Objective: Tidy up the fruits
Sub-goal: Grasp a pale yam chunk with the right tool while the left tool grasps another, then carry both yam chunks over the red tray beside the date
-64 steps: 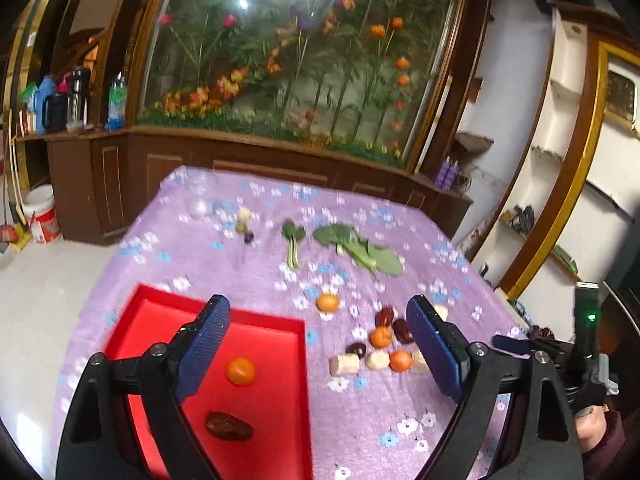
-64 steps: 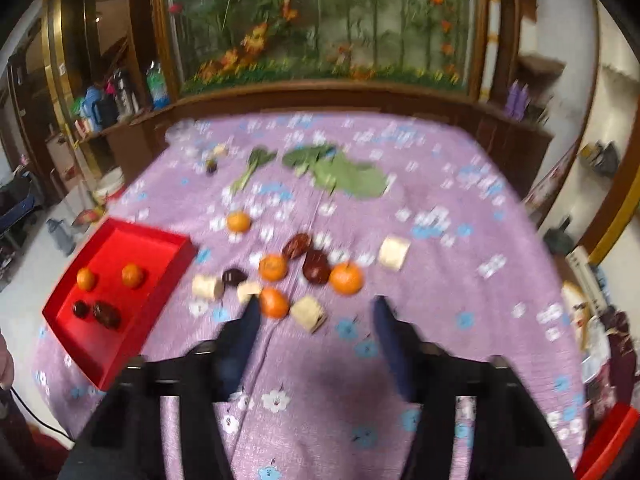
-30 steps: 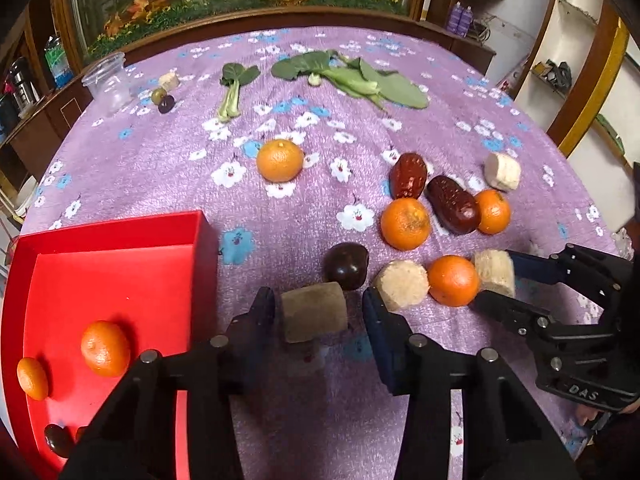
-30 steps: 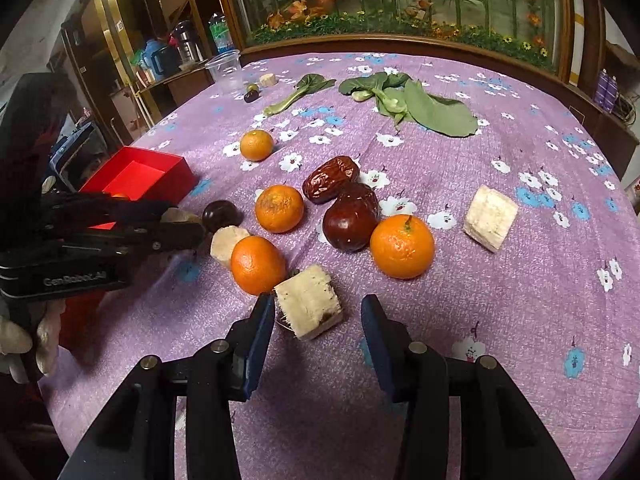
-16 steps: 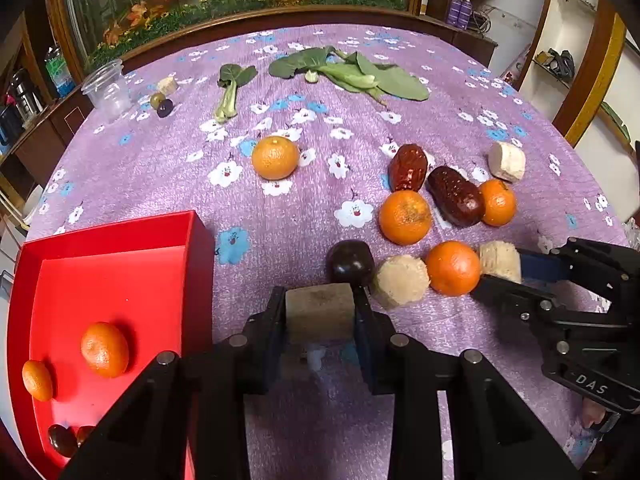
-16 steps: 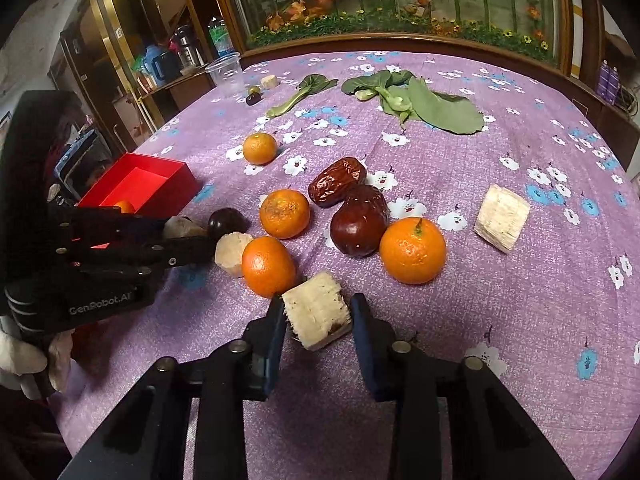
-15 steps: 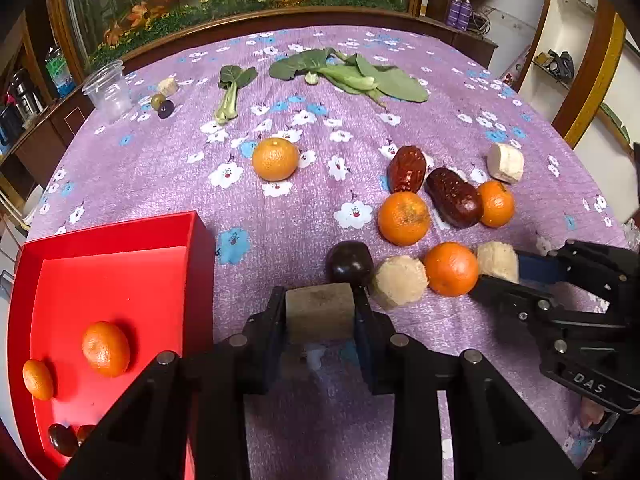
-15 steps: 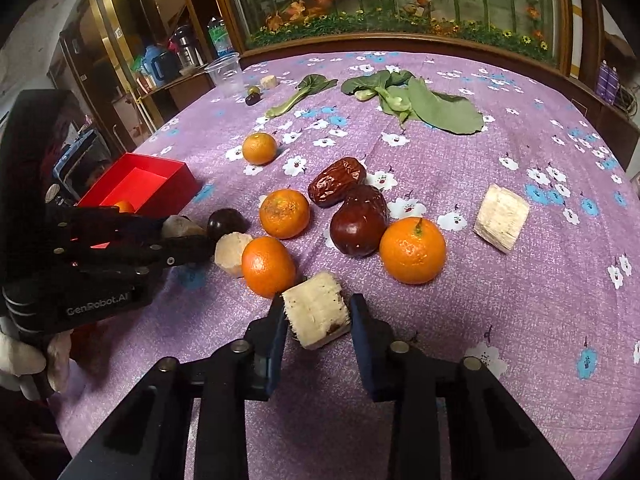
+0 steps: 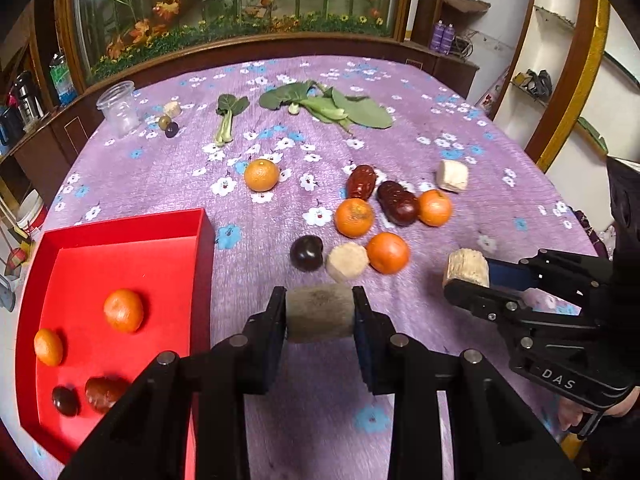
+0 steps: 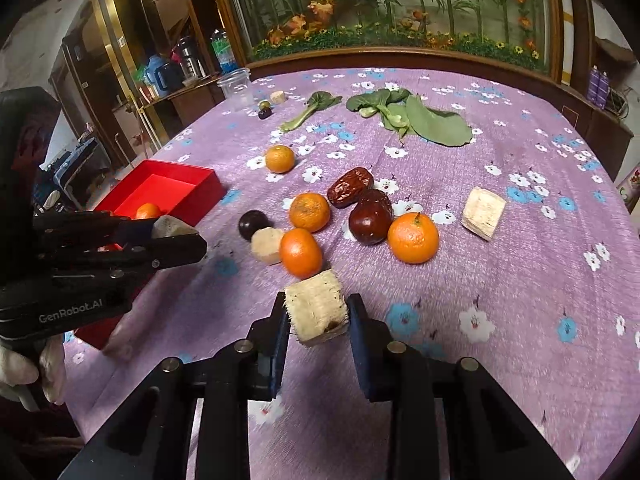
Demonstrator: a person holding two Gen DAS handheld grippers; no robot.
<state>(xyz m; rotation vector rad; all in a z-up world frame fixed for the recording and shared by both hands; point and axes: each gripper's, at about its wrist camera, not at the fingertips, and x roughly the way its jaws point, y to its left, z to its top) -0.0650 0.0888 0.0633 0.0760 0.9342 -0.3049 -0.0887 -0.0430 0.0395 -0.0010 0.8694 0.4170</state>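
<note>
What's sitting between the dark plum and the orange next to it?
In the left wrist view, a pale round chunk sits between the dark plum and the orange.

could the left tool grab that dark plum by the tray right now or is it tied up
Probably not yet. The left tool is shut on a tan cane piece, so its jaws are full. The dark plum itself sits unobstructed just ahead on the cloth, beside the red tray.
</note>
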